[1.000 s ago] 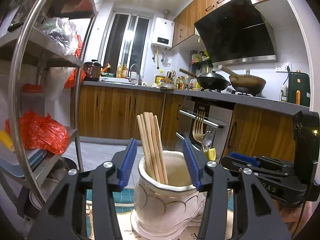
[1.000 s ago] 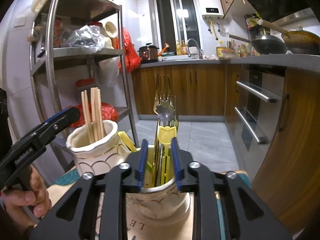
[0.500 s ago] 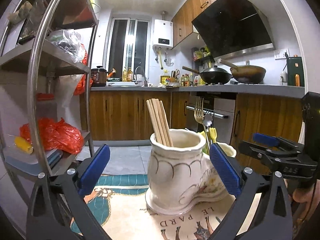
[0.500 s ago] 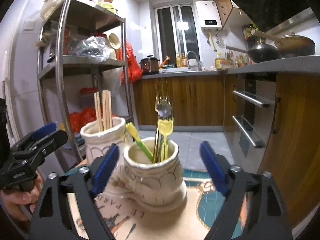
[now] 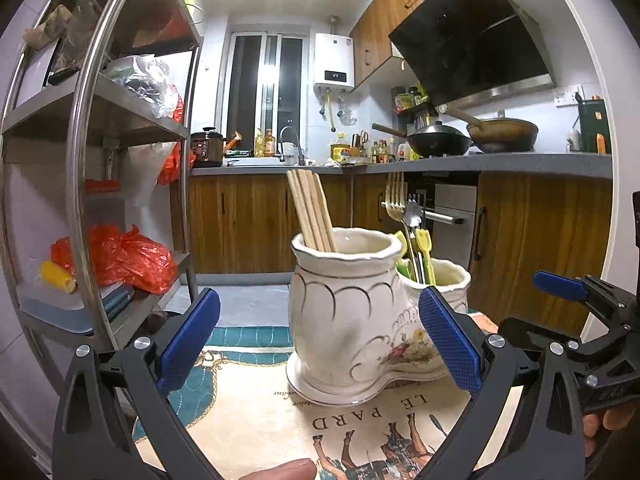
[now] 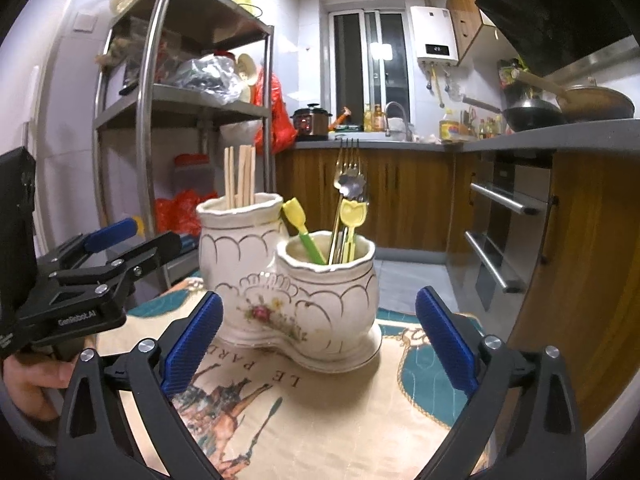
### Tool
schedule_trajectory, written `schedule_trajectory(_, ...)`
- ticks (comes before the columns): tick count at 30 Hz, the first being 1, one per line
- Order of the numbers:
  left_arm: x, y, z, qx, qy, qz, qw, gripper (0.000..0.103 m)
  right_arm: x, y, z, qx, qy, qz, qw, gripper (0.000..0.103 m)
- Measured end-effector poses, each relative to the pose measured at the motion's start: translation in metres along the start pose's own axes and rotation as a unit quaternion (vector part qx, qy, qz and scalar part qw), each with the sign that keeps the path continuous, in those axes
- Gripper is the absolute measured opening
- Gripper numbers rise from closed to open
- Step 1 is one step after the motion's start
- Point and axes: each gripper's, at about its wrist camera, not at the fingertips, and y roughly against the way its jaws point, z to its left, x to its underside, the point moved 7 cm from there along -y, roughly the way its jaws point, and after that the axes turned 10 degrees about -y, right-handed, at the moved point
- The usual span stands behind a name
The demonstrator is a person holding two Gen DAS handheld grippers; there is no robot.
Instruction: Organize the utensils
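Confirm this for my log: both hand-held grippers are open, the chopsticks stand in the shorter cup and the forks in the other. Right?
Not quite. The chopsticks stand in the taller cup; the forks are in the shorter cup, as the right wrist view shows. Both the left hand-held gripper and the right hand-held gripper are open.

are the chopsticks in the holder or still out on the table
In. The chopsticks stand upright in the taller pot of the ceramic holder, tips above its rim. Both grippers are open and empty.

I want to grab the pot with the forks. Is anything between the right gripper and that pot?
No. In the right wrist view, only bare printed cloth lies between the open right gripper and the fork pot. Nothing else sits there.
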Motion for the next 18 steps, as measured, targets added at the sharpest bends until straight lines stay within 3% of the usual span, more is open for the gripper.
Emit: schedule_trajectory(18, -0.001, 0.004, -0.001, -0.002, 0.000, -0.008, 1.0000, 0.098, -0.003, 0.011, -0.008, 0.015, -0.006, -0.028, 0.999, 0.097)
